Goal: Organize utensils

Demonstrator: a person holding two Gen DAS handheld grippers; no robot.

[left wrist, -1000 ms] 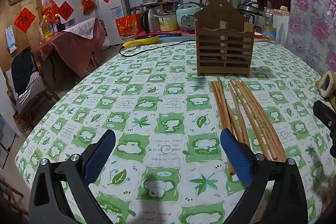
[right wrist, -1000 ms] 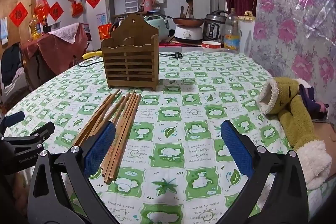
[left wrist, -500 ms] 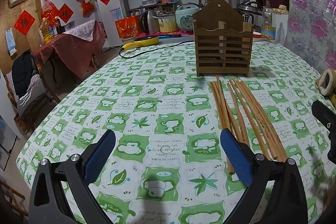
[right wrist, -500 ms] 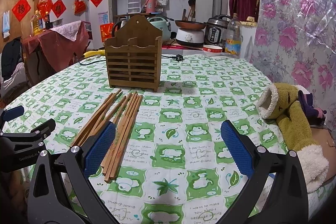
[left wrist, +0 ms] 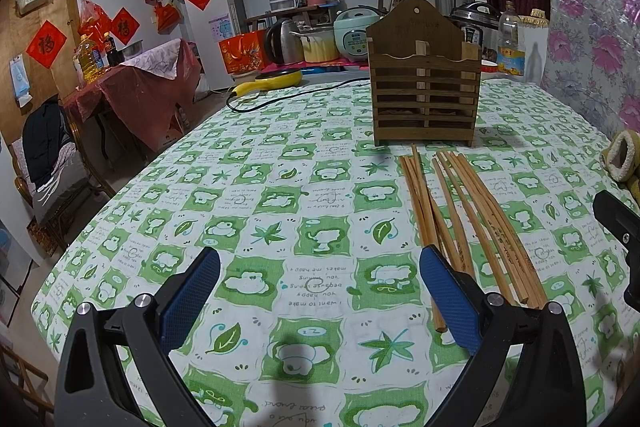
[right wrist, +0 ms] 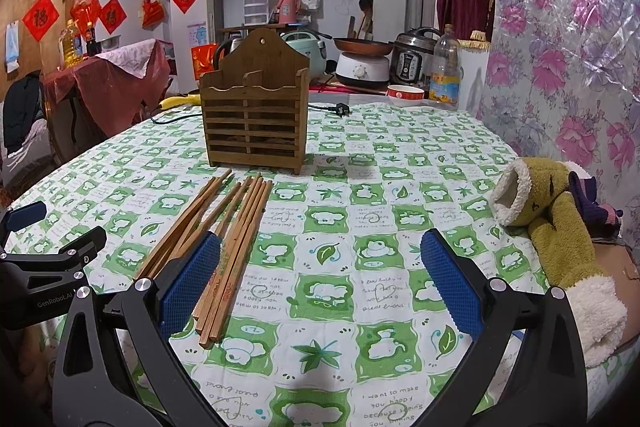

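step: nothing picked yet | left gripper (left wrist: 320, 297) hovering wide, empty | right gripper (right wrist: 320, 279) hovering wide, empty | chopsticks (right wrist: 224, 247) lying loose before holder (right wrist: 256, 117) | next: pinching one pair, tipping upright into holder

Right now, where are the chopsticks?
The chopsticks lie loose on the tablecloth just in front of the wooden holder, between the two grippers: right of the left gripper, left of the right gripper.

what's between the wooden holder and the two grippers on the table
A loose bundle of chopsticks lies on the tablecloth in front of the wooden holder, seen in both wrist views; nothing else.
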